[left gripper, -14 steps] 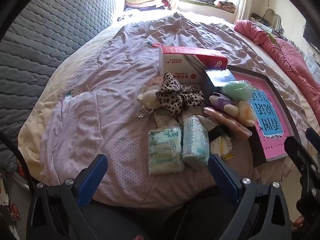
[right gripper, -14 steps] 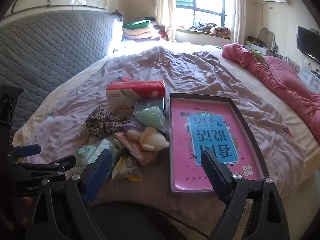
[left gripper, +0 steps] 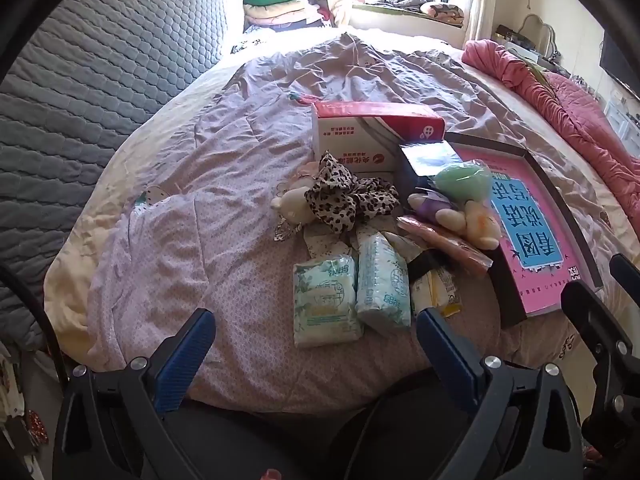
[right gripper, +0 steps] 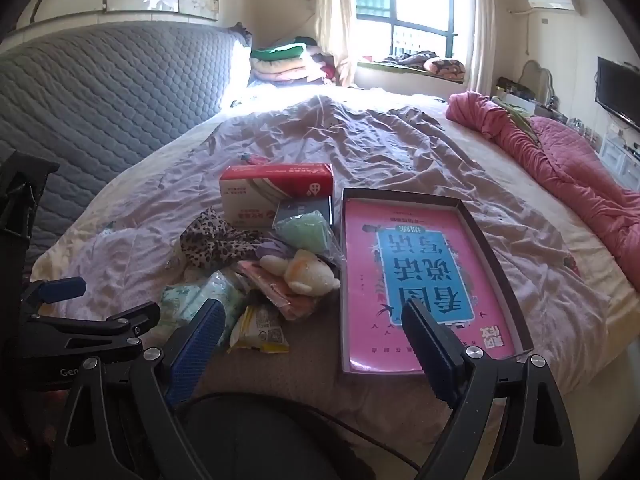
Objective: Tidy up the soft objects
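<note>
Just beside the pink box [right gripper: 400,193], along its long edge on the headboard side: the heap of soft things, not yet sorted. Against half a second ago, nothing moved, only a very small drift of both views (no item lifted, none pushed). Left gripper [left gripper: 312,320] wide open and empty, hovering over the near corner of the heap, well short of the box. Right gripper [right gripper: 312,308] also spread wide, holding nothing, aimed between the heap and the box. So, by judgement, still at the very start: no approach committed, first pick not chosen. In the heap: leopard cloth [left gripper: 348,200] farthest from the box, plush toy [right gripper: 308,274] and bagged green sponge [right gripper: 306,230] nearly touching its wall, two tissue packs [left gripper: 324,300] nearer the camera, a red-and-white carton [right gripper: 276,192] behind, level with the box's far end. Underneath everything, a wrinkled lilac bed cover [right gripper: 400,140], soft and uneven, likely to let the box tilt if pressed. Beyond the box, a pink quilt [right gripper: 560,160]; far behind, folded clothes [right gripper: 284,60] under a bright window [right gripper: 400,0].
</note>
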Action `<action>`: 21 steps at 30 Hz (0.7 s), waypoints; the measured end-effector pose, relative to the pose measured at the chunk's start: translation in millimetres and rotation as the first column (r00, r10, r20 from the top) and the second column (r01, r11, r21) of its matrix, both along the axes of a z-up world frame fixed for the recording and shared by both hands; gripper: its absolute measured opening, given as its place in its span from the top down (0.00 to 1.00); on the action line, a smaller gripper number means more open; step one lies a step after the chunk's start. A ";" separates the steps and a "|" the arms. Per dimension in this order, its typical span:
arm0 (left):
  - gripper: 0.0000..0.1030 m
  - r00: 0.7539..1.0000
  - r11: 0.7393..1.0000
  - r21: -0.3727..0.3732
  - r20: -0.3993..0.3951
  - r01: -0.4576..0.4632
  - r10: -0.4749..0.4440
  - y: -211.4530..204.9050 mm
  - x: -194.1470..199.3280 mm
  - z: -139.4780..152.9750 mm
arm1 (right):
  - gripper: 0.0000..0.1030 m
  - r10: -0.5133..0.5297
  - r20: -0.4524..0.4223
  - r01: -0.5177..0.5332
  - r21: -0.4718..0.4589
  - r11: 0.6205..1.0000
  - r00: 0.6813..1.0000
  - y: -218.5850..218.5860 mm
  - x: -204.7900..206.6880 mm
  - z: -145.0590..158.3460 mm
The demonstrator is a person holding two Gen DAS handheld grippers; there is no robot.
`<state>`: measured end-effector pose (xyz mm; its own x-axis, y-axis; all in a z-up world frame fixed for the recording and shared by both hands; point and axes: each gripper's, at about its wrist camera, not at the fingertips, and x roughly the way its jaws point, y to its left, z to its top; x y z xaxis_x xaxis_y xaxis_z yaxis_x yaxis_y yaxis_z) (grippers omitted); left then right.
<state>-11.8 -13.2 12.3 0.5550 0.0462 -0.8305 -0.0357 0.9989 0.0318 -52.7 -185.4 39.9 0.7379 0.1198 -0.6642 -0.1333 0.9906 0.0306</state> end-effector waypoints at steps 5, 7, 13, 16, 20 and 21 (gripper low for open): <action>0.02 1.000 1.000 0.005 0.006 0.001 -0.001 -0.2 0.2 0.9 | 0.12 -0.004 0.002 0.004 0.000 1.000 1.000 0.2 -0.6 -1.2; 0.02 1.000 1.000 0.005 0.005 0.001 -0.001 0.4 0.8 0.8 | 0.12 -0.005 0.001 0.005 0.000 1.000 1.000 0.2 -0.7 -1.1; 0.02 1.000 1.000 0.000 0.004 0.001 -0.001 1.5 1.0 1.0 | 0.12 -0.009 -0.001 0.009 -0.003 1.000 1.000 0.0 -1.5 -0.7; 0.02 1.000 1.000 -0.003 0.004 0.002 -0.002 1.2 0.7 0.5 | 0.12 -0.010 0.001 0.010 -0.003 1.000 1.000 0.3 -2.3 -0.4; 0.02 1.000 1.000 -0.008 0.007 0.002 -0.002 1.4 -0.1 0.8 | 0.12 -0.010 -0.001 0.010 -0.001 1.000 1.000 -0.8 -1.7 -0.6; 0.02 1.000 1.000 -0.009 0.008 0.002 -0.002 1.2 -0.1 0.7 | 0.12 -0.010 -0.004 0.010 0.000 1.000 1.000 -1.1 0.2 -0.6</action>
<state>-11.9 -11.9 12.9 0.5614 0.0377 -0.8267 -0.0343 0.9992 0.0222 -52.5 -186.6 39.3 0.7366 0.1126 -0.6669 -0.1237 0.9918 0.0307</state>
